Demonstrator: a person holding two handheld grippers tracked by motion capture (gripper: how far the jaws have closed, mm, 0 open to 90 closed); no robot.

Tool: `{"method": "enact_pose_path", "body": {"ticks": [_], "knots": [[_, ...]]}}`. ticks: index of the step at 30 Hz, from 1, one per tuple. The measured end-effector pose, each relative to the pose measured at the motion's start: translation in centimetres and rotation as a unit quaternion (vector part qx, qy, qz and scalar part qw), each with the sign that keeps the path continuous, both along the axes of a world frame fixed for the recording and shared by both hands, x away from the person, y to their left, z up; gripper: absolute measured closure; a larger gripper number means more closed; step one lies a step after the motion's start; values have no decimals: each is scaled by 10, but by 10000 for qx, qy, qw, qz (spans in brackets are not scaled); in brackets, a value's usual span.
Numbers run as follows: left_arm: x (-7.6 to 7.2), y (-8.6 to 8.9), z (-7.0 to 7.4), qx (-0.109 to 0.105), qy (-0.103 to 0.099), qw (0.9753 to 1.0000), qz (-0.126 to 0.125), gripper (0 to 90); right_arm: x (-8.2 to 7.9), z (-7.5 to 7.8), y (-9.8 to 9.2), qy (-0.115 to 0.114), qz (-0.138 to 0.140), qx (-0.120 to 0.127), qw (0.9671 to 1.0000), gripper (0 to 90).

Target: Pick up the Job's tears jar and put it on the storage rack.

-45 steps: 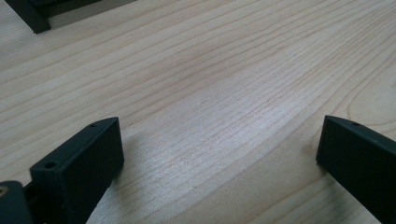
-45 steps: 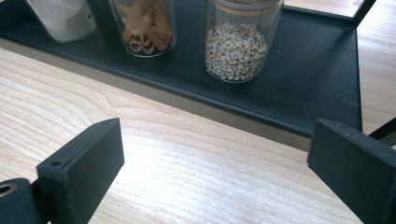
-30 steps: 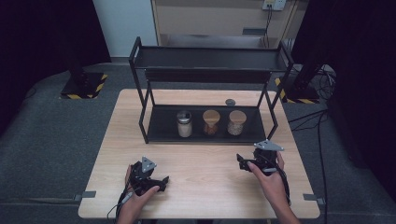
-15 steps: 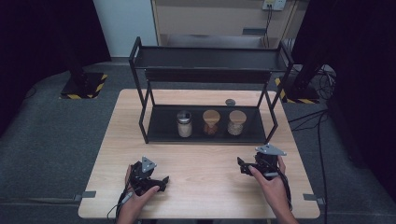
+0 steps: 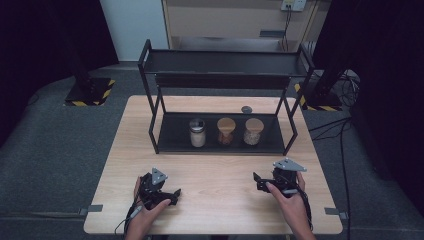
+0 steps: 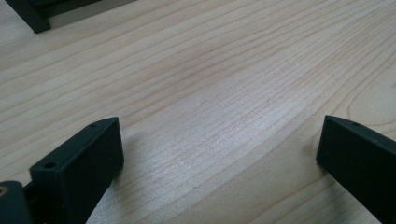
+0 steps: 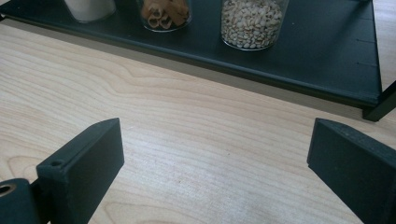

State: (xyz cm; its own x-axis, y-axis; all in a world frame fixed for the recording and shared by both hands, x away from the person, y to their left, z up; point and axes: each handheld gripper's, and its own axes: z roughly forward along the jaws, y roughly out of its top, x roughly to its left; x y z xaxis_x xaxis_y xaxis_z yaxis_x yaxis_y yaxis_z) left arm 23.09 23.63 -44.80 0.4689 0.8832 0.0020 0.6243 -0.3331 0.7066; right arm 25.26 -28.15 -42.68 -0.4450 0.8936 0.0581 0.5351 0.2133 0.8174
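Both claws, left point(image 5: 172, 192) and right point(image 5: 257, 181), gape empty; ahead of the right, the jars point(image 7: 252, 23) crowd together, so grabbing one risks toppling its neighbour.

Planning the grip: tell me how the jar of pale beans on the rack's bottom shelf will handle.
The jar of pale beans looks like clear glass, so probably smooth and breakable. Filled high, it is likely heavy for its size. Upright on a flat base, it should slide rather than roll.
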Motion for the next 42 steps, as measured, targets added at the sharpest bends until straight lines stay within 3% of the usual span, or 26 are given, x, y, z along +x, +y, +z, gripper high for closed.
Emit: {"method": "enact_pose_path", "body": {"ticks": [11, 28, 34, 42], "knots": [[0, 0, 0, 2, -1, 10000, 3, 0, -8, -8, 3, 82, 104, -42, 9999, 37], [0, 0, 0, 3, -2, 10000, 6, 0, 5, -24, 20, 592, 202, -378, 9973, 35], [0, 0, 0, 3, -2, 10000, 6, 0, 6, -25, 26, 580, 296, -583, 9962, 5], [0, 0, 0, 4, -3, 10000, 8, 0, 7, -25, 27, 585, 294, -596, 9961, 4]]}}
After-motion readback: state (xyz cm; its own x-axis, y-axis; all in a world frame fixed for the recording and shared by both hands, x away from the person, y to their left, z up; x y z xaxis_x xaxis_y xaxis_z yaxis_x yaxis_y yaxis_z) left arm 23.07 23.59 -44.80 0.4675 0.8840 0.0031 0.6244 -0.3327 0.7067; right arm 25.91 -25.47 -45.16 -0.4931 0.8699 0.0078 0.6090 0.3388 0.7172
